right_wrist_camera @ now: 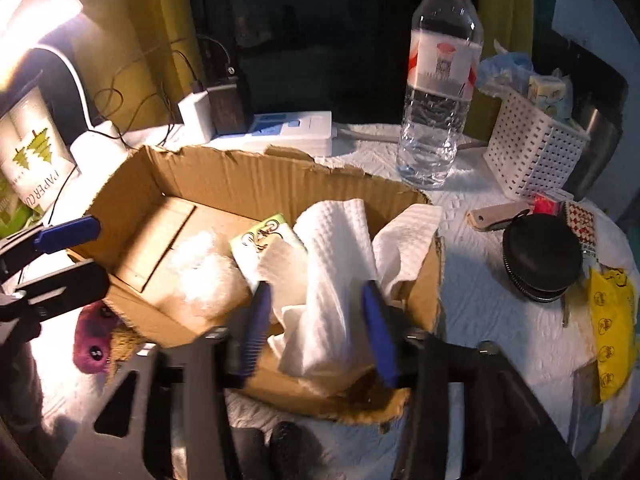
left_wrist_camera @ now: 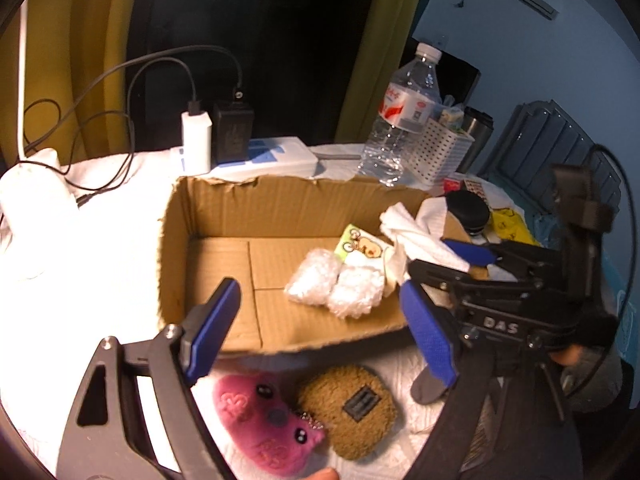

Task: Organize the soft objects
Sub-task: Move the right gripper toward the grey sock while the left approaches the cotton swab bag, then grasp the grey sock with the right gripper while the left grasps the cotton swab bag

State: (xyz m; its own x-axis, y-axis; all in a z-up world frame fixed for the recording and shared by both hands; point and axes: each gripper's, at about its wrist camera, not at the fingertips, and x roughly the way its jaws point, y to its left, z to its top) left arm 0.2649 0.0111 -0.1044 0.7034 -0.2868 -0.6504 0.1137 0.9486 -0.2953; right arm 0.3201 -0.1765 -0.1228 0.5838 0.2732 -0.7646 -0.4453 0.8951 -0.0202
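Observation:
An open cardboard box (left_wrist_camera: 208, 216) (right_wrist_camera: 224, 184) sits on the white-covered table. Inside lie two clear bubble-wrap bundles (left_wrist_camera: 332, 280), a green-and-white tissue pack (left_wrist_camera: 360, 246) (right_wrist_camera: 264, 240) and a crumpled white paper towel (left_wrist_camera: 416, 236) (right_wrist_camera: 336, 276). My right gripper (right_wrist_camera: 316, 332) is open with its blue fingers either side of the towel at the box's right end; it also shows in the left wrist view (left_wrist_camera: 452, 276). My left gripper (left_wrist_camera: 320, 324) is open and empty over the box's near wall. A pink plush (left_wrist_camera: 268, 420) (right_wrist_camera: 92, 340) and a brown fuzzy pouch (left_wrist_camera: 348, 408) lie on the table in front of the box.
Behind the box stand a power strip (left_wrist_camera: 280, 156) with two chargers and cables, a water bottle (left_wrist_camera: 404, 116) (right_wrist_camera: 440, 80) and a white perforated basket (right_wrist_camera: 532, 152). A black round case (right_wrist_camera: 540, 256), a pocket knife (right_wrist_camera: 496, 214) and a yellow bag (right_wrist_camera: 612, 328) lie at right. A lamp (right_wrist_camera: 36, 24) glares at left.

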